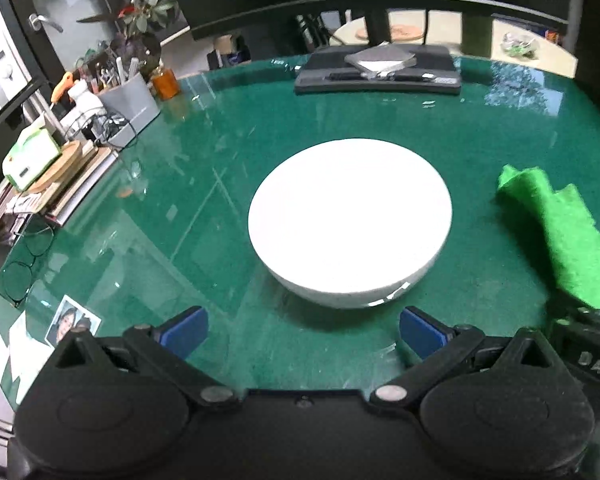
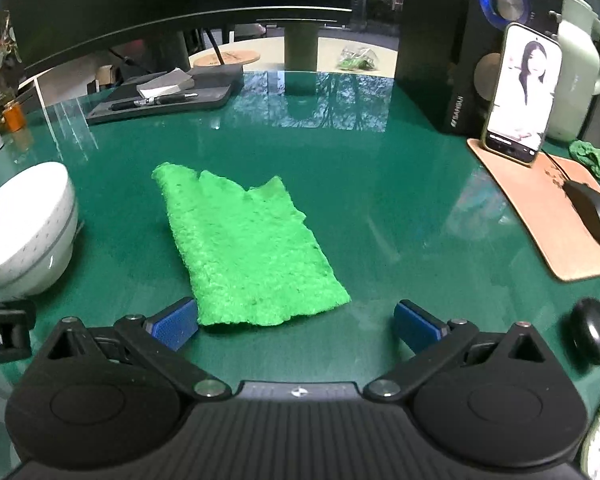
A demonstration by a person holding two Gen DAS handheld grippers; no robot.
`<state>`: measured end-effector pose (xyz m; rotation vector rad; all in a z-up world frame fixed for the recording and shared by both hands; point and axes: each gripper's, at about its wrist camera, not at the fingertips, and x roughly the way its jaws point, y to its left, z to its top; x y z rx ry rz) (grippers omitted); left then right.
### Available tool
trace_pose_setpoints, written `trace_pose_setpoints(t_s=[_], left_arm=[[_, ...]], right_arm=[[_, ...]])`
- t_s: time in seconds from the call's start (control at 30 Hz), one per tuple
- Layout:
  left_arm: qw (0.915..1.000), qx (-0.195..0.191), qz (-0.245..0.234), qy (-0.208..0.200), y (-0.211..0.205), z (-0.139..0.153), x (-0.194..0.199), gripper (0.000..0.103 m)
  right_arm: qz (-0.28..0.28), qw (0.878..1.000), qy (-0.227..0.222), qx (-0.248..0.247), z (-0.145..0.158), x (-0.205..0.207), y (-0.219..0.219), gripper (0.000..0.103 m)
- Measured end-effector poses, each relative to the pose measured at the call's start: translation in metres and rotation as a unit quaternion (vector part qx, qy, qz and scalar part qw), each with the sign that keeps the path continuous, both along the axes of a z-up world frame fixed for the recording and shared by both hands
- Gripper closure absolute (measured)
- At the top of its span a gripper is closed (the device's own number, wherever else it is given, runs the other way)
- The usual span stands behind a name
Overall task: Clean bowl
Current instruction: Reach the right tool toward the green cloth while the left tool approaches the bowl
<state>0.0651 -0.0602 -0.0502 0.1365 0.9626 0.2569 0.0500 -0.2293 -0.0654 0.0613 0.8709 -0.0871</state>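
Note:
A white bowl (image 1: 350,220) stands upright on the green glass-topped table (image 1: 204,208), just ahead of my left gripper (image 1: 302,330), which is open and empty with its blue pads wide apart. A bright green cloth (image 2: 246,250) lies flat on the table straight ahead of my right gripper (image 2: 296,324), which is open and empty; its left pad (image 2: 176,322) is close to the cloth's near edge. The cloth also shows at the right of the left wrist view (image 1: 560,232). The bowl shows at the far left of the right wrist view (image 2: 24,232).
A black tray with a pen and notepad (image 1: 380,68) lies at the back under a monitor. Desk clutter and a tissue box (image 1: 32,154) stand at the left. At the right are a phone (image 2: 522,92), speaker (image 2: 472,48), a mouse (image 2: 596,216) on an orange pad, and a black round object (image 2: 592,330).

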Motion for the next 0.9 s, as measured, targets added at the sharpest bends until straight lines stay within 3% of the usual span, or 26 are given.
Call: trace_pose_setpoints(t_s=[0.23,0.9], left_arm=[[0.9995,-0.02,-0.022,0.007,0.0,0.003,-0.006,0.0],[0.9942,-0.084,-0.051,0.044,0.026,-0.003,-0.011,0.0]], right_arm=[[0.002,0.998,0.061,0.007,0.009,0.007,-0.006,0.0],[-0.04,0.996,0.084,0.002,0.012,-0.005,0.017,0.0]])
